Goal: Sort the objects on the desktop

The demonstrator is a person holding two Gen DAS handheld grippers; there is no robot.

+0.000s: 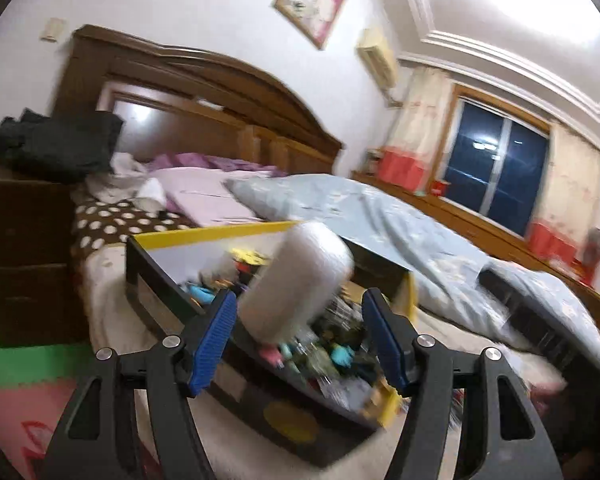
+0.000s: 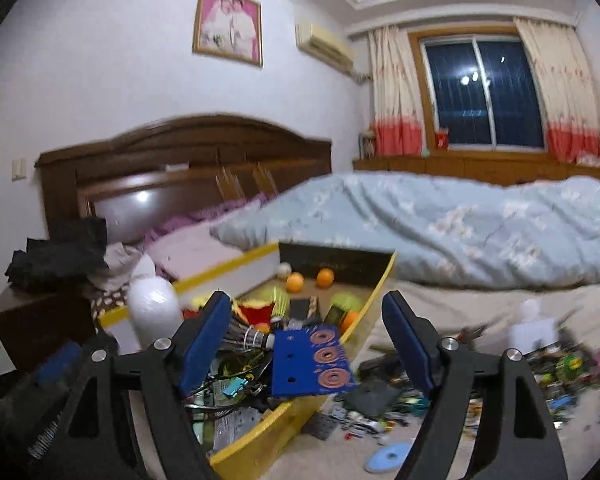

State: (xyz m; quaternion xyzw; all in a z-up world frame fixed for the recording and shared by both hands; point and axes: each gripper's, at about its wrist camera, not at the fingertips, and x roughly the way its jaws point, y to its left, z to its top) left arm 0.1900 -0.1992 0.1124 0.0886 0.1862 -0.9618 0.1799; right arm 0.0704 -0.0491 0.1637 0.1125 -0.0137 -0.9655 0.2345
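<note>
Counting 3 oranges (image 2: 325,278), 1 box (image 2: 374,296)

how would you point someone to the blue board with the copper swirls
Start at the yellow-edged box on the bed, in front of the blue quilt. At its near end, on top of the heaped clutter, lies a flat blue board. Nothing else in the box has its three copper spiral circles in a row down one side.

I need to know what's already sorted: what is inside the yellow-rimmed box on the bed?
Inside the yellow-rimmed box: orange balls, a white ball, shuttlecocks, a blue board with copper coils and a teal binder clip. Whatever lies under that pile is covered.
</note>
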